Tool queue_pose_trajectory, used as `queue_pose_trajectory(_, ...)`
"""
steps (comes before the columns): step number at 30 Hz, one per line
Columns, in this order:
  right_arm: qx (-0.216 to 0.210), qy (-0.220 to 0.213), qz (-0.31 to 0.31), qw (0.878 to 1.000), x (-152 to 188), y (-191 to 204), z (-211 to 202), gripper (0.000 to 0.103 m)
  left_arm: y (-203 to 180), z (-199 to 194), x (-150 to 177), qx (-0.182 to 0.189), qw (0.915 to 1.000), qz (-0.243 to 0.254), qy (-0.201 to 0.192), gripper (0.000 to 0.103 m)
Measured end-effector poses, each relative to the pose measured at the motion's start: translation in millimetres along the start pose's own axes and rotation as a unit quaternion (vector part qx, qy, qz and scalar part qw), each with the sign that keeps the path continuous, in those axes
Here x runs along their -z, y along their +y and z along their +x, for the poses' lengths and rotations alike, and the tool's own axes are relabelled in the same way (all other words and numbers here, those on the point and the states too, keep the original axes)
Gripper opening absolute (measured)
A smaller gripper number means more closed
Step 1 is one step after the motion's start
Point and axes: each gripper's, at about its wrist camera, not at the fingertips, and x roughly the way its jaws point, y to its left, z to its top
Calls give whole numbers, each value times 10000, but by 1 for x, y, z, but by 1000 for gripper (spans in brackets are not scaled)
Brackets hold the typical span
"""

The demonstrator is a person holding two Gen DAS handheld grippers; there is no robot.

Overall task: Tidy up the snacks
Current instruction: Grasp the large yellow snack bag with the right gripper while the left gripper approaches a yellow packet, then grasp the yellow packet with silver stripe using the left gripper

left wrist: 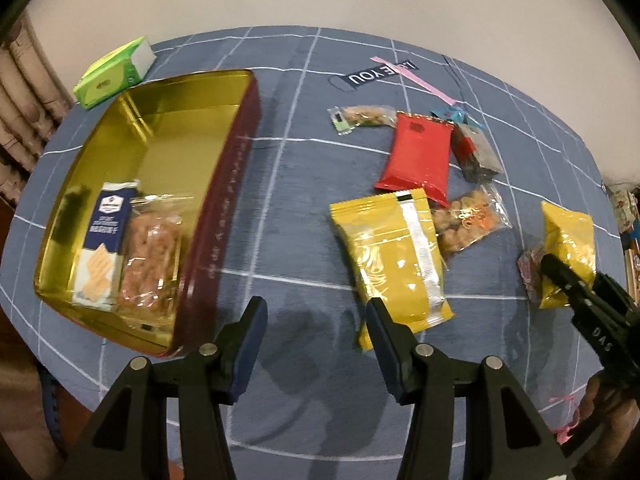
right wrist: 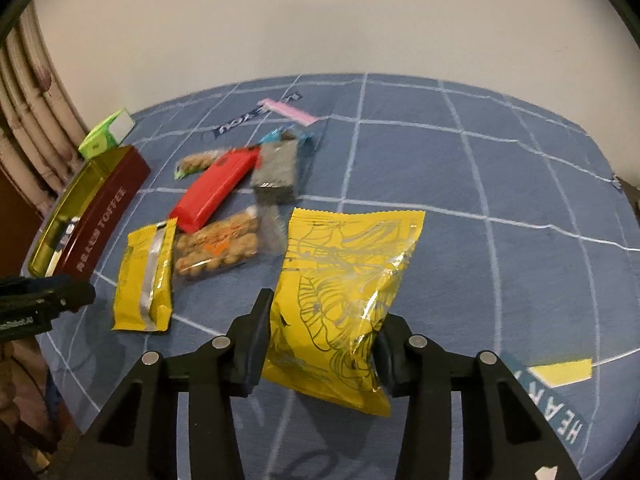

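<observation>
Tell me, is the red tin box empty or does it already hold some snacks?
Not empty. The tin holds two packets at its near end: a blue-and-white cracker pack and a clear bag; the rest shows bare gold floor.

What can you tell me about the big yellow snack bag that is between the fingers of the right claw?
The big yellow snack bag is a glossy, crinkled foil pouch with dark line drawings and a serrated top edge. It looks puffed and sealed. The right claw pinches its lower part from both sides, and the top leans away from the camera above the blue checked cloth. In the left wrist view it shows at the far right, apart from the other snacks.
</observation>
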Motion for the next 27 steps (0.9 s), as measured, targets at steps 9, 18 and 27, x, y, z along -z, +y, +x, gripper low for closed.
queue_pose_trajectory(9, 362, -118, 458, 9982, 0, -48, -3, 39, -13, 10, -8, 198, 9997, -81, 135, 53)
queue_pose_trajectory(18, 540, 15, 612, 9967, 8, -66, 12, 39, -29, 19, -16, 309, 9993, -124, 171, 53)
queue_pose_trajectory(27, 414, -62, 548, 9976, 9, -59, 15, 41, -46, 35, -22, 222, 9994, -178, 194, 68)
